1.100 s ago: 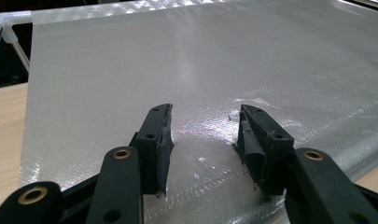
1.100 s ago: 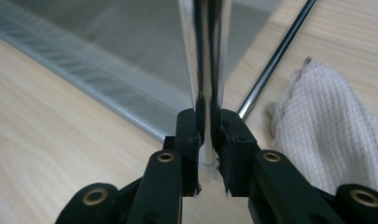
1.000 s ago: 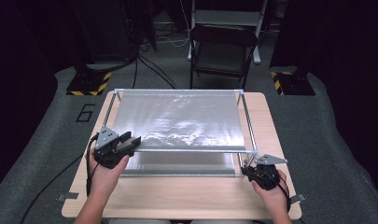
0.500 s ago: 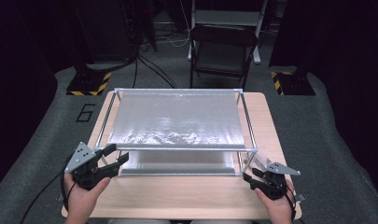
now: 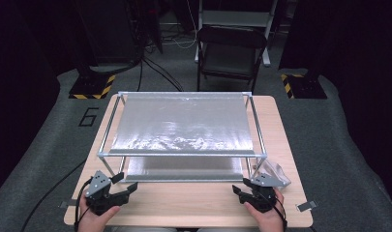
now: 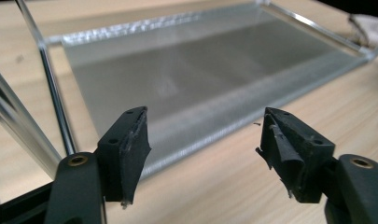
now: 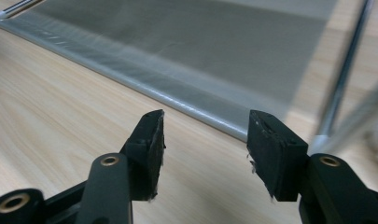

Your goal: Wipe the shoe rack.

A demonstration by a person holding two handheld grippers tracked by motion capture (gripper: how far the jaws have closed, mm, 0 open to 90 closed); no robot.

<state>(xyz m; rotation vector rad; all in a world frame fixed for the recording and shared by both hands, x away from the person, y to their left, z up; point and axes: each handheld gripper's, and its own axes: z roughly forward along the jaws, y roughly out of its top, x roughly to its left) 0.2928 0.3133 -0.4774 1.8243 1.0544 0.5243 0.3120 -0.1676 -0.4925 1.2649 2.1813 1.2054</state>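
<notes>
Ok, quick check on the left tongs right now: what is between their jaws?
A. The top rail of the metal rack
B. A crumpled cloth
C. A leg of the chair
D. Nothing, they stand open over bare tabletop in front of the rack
D: in the left gripper view the left tongs have their jaws wide apart with only the wooden table between them, the metal rack lying just ahead and untouched.

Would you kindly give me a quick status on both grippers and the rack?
Left gripper open, empty. Right gripper open, empty. Rack standing on table, untouched. Nothing in the way.
</notes>
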